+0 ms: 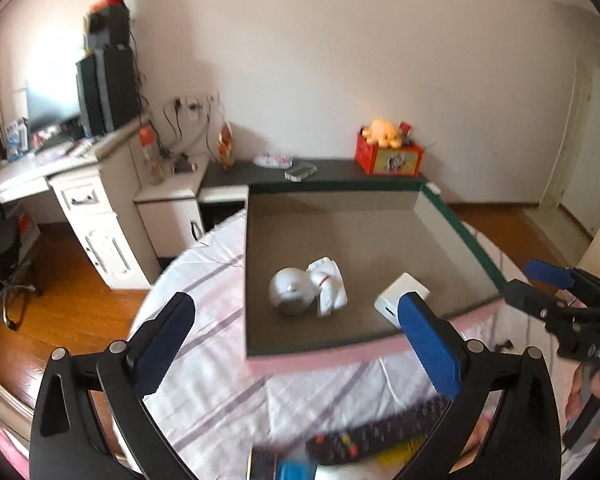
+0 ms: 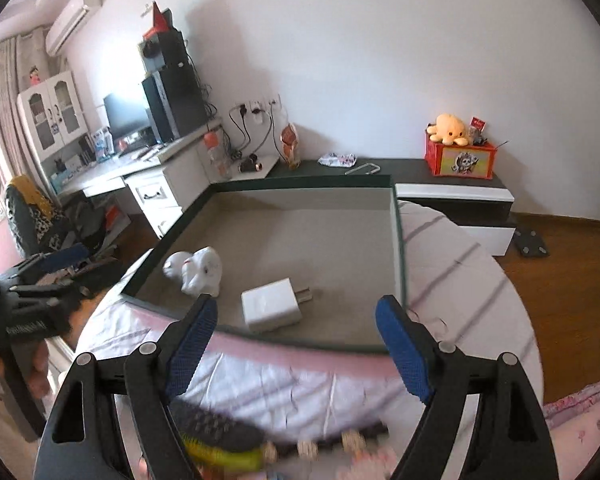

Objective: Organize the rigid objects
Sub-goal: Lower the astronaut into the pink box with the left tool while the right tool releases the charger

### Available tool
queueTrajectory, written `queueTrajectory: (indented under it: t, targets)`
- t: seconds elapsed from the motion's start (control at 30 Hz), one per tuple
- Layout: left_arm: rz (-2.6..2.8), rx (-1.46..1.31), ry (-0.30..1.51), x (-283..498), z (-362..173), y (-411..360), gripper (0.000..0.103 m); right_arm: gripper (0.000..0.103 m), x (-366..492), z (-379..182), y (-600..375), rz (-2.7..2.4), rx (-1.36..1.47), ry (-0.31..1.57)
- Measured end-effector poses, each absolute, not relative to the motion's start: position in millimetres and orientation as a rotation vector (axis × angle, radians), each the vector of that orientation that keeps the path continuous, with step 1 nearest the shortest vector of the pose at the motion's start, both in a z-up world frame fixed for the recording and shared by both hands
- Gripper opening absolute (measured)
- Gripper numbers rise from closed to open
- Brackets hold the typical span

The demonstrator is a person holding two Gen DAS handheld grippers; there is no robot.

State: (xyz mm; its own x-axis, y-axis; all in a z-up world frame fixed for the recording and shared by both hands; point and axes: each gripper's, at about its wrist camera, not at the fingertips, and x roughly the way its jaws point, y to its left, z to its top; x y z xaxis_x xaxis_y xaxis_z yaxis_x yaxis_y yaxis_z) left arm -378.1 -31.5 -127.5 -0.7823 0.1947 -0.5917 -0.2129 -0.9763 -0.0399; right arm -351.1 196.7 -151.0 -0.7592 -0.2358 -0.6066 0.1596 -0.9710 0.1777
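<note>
In the tray (image 2: 396, 248): glossy rounded figurine (image 2: 198, 270).

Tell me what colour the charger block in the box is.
White; the charger block shows best in the right wrist view.

Place: a bedroom at home.
Signs: bed with striped sheet (image 2: 460, 280), white computer desk (image 2: 148, 184), wall air conditioner (image 2: 74, 16), plush octopus (image 2: 450, 128), wooden floor (image 2: 572, 280).

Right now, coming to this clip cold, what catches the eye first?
The big shallow box on the striped bedcover dominates, holding a white astronaut figurine lying near its left wall and a white charger plug near its front edge. Both the left gripper and right gripper hang open and empty before it.
</note>
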Motion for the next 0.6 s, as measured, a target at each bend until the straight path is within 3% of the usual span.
queueTrajectory:
  t: [0.17,0.4,0.6]
  targets:
    - [2.832,-0.865,0.066,-325,-123,-47,0.103,0.083,-303,-143,210,-2.793,0.927,-0.197]
    - [2.799,-0.902,-0.045,-266,-140,-52,0.103,0.083,-252,-149,221,-2.848,0.933,-0.174]
    - [2.773,-0.995,0.049,-244,-165,-46,0.103,0.083,-227,-167,226,-2.846,0.999,-0.194]
